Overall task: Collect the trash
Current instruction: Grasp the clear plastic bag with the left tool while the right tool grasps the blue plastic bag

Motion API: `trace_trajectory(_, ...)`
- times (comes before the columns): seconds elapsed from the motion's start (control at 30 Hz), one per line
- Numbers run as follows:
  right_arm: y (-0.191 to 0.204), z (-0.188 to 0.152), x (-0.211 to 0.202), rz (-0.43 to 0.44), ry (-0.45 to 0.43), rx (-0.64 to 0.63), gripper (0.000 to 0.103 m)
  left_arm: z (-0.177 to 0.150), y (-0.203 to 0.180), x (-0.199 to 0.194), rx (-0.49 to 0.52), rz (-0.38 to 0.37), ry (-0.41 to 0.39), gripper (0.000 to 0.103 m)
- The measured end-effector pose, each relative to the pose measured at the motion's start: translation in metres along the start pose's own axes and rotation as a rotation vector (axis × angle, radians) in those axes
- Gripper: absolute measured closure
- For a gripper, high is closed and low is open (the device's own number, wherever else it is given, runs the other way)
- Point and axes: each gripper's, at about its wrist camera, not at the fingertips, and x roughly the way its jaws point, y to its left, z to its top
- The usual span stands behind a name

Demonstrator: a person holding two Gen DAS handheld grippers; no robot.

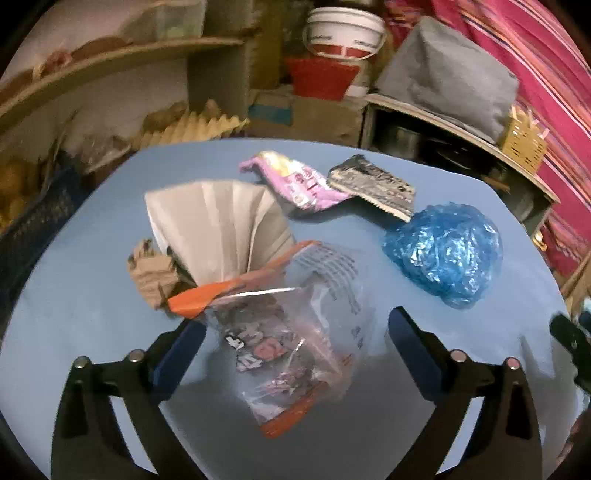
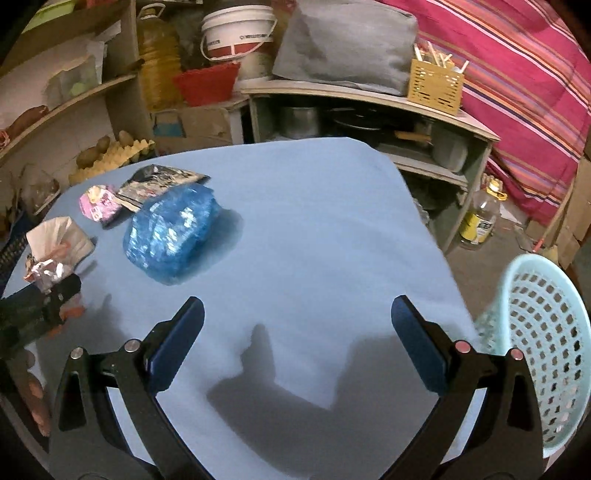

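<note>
My left gripper stands open over the blue-covered table. A clear plastic wrapper with orange trim lies between its fingers, and the pads are not pressing on it. Beyond it lie a folded beige paper, a crumpled brown scrap, a pink wrapper, a silver-black wrapper and a crumpled blue plastic bag. My right gripper is open over bare cloth with nothing between its fingers. The blue plastic bag lies to its far left.
A pale blue perforated basket sits off the table's right edge, close to my right gripper. Shelves with a white bucket, a red basket, pots and a grey bag stand behind the table. A bottle stands on the floor.
</note>
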Motion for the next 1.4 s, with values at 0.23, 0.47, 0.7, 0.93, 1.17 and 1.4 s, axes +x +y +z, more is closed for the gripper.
trace_trajectory(0.23, 0.029, 0.010, 0.013, -0.004, -0.014, -0.037, 0.004, 0.000, 0.012, 0.003, 0.033, -0.064, 0.037, 0.064)
trace_trajectory(0.47, 0.057, 0.018, 0.027, -0.006, -0.016, -0.058, 0.004, 0.003, 0.023, -0.021, 0.050, -0.113, 0.002, 0.073)
trace_trajectory(0.7, 0.086, 0.024, 0.043, 0.005, -0.006, -0.081, 0.004, 0.020, 0.050, -0.042, 0.025, -0.105, -0.077, 0.074)
trace_trajectory(0.93, 0.105, 0.038, 0.058, -0.001, -0.013, -0.073, 0.004, 0.038, 0.093, -0.040, -0.029, -0.030, -0.121, 0.074)
trace_trajectory(1.17, 0.115, 0.046, 0.074, -0.065, 0.008, -0.127, 0.011, 0.039, 0.113, -0.035, -0.051, 0.008, -0.109, 0.074)
trace_trajectory(1.4, 0.119, 0.039, 0.079, -0.020, 0.044, -0.171, 0.055, 0.041, 0.116, -0.038, -0.076, -0.003, -0.105, 0.074)
